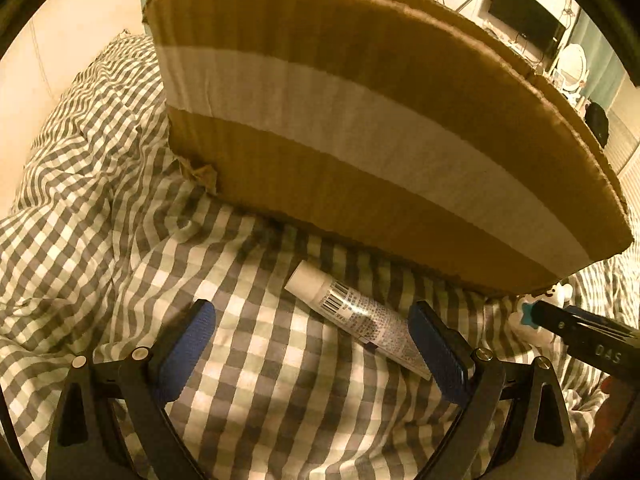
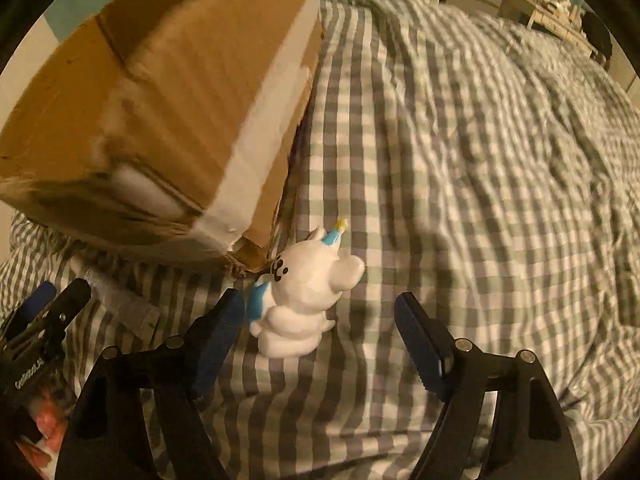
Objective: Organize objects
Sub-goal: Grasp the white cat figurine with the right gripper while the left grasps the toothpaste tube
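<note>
Between the right gripper (image 2: 318, 330) fingers sits a white figurine (image 2: 308, 300), ungripped.

"DAS" read in pale letters on black body of right gripper (image 1: 532, 314), right of white tube (image 1: 356, 320). Barcodes and dense small print seen on tube, print too small to be read. Lettering on left gripper (image 2: 60, 290) body blurred, unreadable.

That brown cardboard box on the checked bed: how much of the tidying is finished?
Nothing looks put away yet. The brown cardboard box shows only its outside. The white tube with a barcode and the white toy figure with blue trim lie on the grey-checked bedcover. The left gripper and right gripper straddle them, open, gripping neither. Both pick-ups remain.
</note>
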`<action>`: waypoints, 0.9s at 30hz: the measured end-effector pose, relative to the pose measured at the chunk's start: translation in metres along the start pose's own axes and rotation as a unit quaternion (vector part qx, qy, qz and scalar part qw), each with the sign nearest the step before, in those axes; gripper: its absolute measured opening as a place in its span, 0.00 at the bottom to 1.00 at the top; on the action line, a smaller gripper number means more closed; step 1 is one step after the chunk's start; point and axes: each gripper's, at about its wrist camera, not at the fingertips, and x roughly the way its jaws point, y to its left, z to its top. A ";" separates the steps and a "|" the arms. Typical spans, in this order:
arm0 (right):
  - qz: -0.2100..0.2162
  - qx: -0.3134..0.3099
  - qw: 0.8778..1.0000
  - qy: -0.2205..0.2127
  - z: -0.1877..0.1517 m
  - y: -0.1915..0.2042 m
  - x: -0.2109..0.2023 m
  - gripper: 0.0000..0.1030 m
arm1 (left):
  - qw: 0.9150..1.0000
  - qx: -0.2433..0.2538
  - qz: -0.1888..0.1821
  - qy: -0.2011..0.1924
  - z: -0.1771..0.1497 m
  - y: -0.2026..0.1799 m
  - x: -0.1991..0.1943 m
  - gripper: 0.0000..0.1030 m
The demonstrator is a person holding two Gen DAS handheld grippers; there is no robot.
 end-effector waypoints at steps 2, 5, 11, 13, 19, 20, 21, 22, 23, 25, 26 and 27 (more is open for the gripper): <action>0.009 0.001 1.000 0.003 0.000 0.001 0.007 0.73 | 1.000 -0.006 0.000 0.001 0.000 0.000 0.002 0.96; 0.017 -0.001 1.000 0.006 0.000 0.005 0.015 0.70 | 1.000 -0.012 -0.003 0.001 0.000 0.001 0.003 0.95; 0.029 -0.003 1.000 0.004 -0.003 0.006 0.017 0.63 | 1.000 -0.011 -0.003 0.006 -0.002 -0.002 0.008 0.91; 0.037 -0.001 0.999 0.006 -0.006 0.005 0.018 0.63 | 1.000 -0.012 -0.002 0.005 -0.004 -0.003 0.007 0.89; 0.055 0.008 0.998 0.003 -0.012 0.003 0.017 0.68 | 1.000 -0.022 -0.001 -0.005 -0.008 -0.003 0.003 0.84; 0.055 0.008 0.998 0.002 -0.011 0.004 0.017 0.67 | 1.000 -0.024 0.000 -0.007 -0.009 -0.003 0.002 0.83; 0.051 0.008 0.999 0.003 -0.012 0.003 0.017 0.65 | 1.000 -0.026 -0.001 -0.009 -0.012 -0.004 -0.002 0.83; 0.044 0.008 0.999 0.004 -0.012 0.003 0.016 0.49 | 1.000 -0.027 -0.002 -0.008 -0.012 -0.004 -0.003 0.81; 0.038 0.007 0.999 0.007 -0.013 0.003 0.015 0.48 | 1.000 -0.029 0.000 -0.008 -0.013 -0.004 -0.004 0.80; 0.031 0.002 0.999 0.008 -0.018 0.011 0.012 0.47 | 0.999 -0.031 0.005 -0.006 -0.016 -0.005 -0.007 0.76; 0.027 -0.002 1.000 0.006 -0.020 0.012 0.008 0.47 | 1.000 -0.031 0.005 -0.005 -0.017 -0.008 -0.009 0.76; 0.020 -0.008 1.000 0.008 -0.022 0.013 0.003 0.47 | 1.000 -0.030 0.006 -0.004 -0.018 -0.009 -0.011 0.74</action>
